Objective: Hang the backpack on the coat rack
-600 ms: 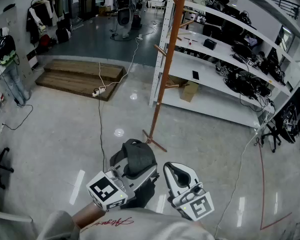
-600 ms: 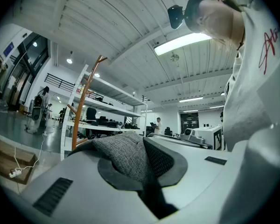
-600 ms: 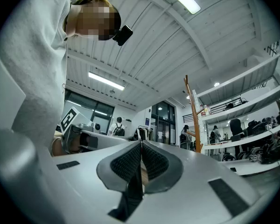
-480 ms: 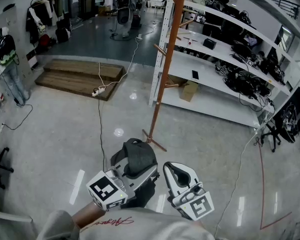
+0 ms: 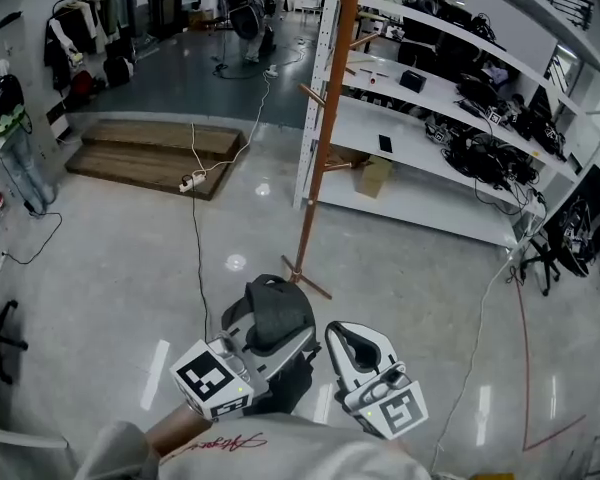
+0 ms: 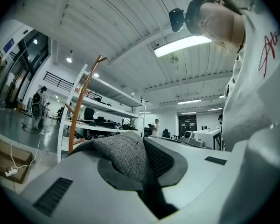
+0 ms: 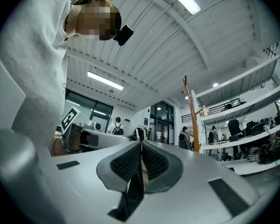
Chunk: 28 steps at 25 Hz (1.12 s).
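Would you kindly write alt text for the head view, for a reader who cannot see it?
The left hand-held gripper is shut on a dark grey fabric backpack above a glossy grey floor; the right hand-held gripper beside it is shut and empty. A tall orange-brown wooden coat rack stands ahead, by white shelves.

Backpack (image 5: 272,318) — coat rack (image 5: 325,128) beyond; shelves (image 5: 420,146) behind
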Each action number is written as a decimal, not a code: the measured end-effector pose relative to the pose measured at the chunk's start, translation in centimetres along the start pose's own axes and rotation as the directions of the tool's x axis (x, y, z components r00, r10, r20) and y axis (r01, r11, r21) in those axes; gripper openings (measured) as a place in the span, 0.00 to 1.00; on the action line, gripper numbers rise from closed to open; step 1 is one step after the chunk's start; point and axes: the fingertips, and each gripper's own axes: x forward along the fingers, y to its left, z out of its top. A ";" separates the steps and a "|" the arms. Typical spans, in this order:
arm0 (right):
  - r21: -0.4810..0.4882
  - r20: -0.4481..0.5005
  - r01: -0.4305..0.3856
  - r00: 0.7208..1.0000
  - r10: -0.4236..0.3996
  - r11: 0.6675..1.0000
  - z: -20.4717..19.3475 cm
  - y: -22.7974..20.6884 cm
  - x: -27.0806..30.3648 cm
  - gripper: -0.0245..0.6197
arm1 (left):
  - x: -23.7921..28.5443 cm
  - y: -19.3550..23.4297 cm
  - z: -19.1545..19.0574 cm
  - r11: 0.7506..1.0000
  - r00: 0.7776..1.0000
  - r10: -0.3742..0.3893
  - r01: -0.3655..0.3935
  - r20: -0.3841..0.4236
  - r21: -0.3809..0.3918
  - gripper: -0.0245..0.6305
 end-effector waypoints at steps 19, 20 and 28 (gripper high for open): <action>0.024 0.029 0.081 0.996 -0.081 0.996 -0.2 -0.4 2.7 0.07 | -0.5 3.7 1.9 0.999 1.000 -0.009 0.008 0.020 0.039 0.10; 0.032 0.024 0.084 0.996 -0.084 0.996 -0.4 -0.3 2.9 0.07 | -0.5 3.9 1.8 0.999 1.000 -0.011 0.010 0.020 0.042 0.10; 0.032 0.032 0.093 0.995 -0.094 0.995 -0.4 -0.4 4.3 0.07 | -0.6 6.0 2.6 0.999 1.000 -0.011 0.010 0.023 0.052 0.10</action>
